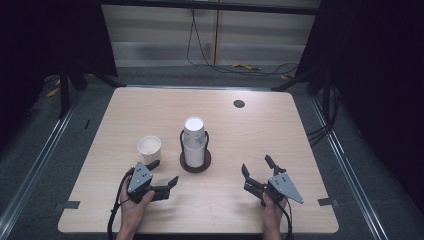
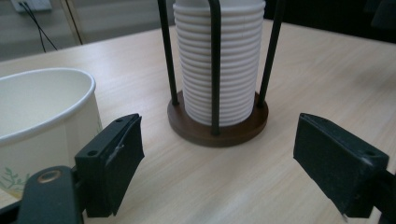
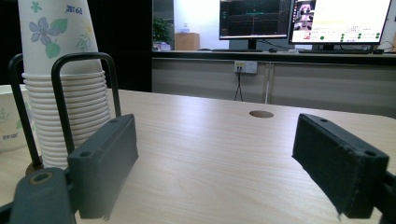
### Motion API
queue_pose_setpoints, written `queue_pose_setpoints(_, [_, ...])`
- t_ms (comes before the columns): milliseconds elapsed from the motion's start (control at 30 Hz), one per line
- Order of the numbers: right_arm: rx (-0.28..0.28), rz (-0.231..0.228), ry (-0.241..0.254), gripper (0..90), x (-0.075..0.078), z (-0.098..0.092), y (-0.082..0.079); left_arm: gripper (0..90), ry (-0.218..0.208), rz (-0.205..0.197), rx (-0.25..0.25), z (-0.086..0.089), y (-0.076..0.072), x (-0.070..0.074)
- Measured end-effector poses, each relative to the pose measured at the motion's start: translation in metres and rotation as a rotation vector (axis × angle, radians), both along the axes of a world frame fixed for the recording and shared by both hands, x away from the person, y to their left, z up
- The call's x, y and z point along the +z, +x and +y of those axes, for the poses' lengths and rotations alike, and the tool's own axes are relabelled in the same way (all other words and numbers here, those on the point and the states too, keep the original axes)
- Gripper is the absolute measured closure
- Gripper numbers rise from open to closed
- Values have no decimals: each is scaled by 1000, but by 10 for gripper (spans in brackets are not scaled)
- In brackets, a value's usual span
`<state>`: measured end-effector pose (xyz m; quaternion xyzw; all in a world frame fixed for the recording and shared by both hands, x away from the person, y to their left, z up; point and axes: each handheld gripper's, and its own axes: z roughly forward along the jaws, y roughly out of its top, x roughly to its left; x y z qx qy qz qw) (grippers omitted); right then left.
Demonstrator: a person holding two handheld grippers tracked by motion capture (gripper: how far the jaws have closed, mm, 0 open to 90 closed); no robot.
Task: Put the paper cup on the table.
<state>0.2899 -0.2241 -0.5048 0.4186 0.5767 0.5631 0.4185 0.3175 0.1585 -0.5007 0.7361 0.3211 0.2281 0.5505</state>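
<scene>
Your left gripper (image 1: 164, 173) sits at the near left of the pale wooden tabletop (image 1: 260, 130), its black fingers (image 2: 111, 163) released and spread wide with nothing between them. In the left gripper view, the single white paper cup with a green leaf print (image 2: 42, 121) stands just outside the left finger, close beside it but not inside the gap. From above, that single cup (image 1: 149, 148) is upright on the tabletop just beyond your left gripper, open mouth up.

The tall stack of ribbed white paper cups (image 1: 194, 140) stands in the middle of the tabletop inside a black wire holder on a round dark wooden base (image 1: 195, 162). In the left gripper view the stack (image 2: 219, 60) and its base (image 2: 218, 125) lie straight ahead, beyond the open gap between the fingers and apart from both.

Your right gripper (image 1: 257, 171) rests at the near right, well apart from the holder, its fingers (image 3: 105, 163) likewise released and empty. In the right gripper view the cup stack (image 3: 65, 88), topped by a cup with a blue flower print, rises behind the left finger, off to the side of the gap. A small dark round hole in the tabletop (image 3: 261, 114) lies ahead between the fingers, far off. Computer monitors (image 3: 303, 21) glow on a desk beyond.
</scene>
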Motion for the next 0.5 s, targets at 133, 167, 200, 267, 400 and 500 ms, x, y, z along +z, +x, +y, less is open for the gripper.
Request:
queue_pose_setpoints(133, [0, 0, 0, 133, 0, 0, 0, 155, -8, -9, 40, -2, -5, -6])
queue_pose_setpoints(167, [0, 0, 0, 133, 0, 0, 0, 155, -6, -39, 46, -2, -7, -6])
queue_pose_setpoints(200, [0, 1, 1, 133, 0, 0, 0, 154, -2, -47, 52, -3, -8, -7])
queue_pose_setpoints(267, [0, -1, -1, 133, 0, 0, 0, 155, 0, -51, 48, -4, -8, -7])
queue_pose_setpoints(400, [-2, 1, 1, 134, 0, 0, 0, 155, -13, -86, 21, -2, -11, -7])
queue_pose_setpoints(500, [-5, 0, 0, 135, 0, 0, 0, 155, -38, -74, 20, 1, -10, -7])
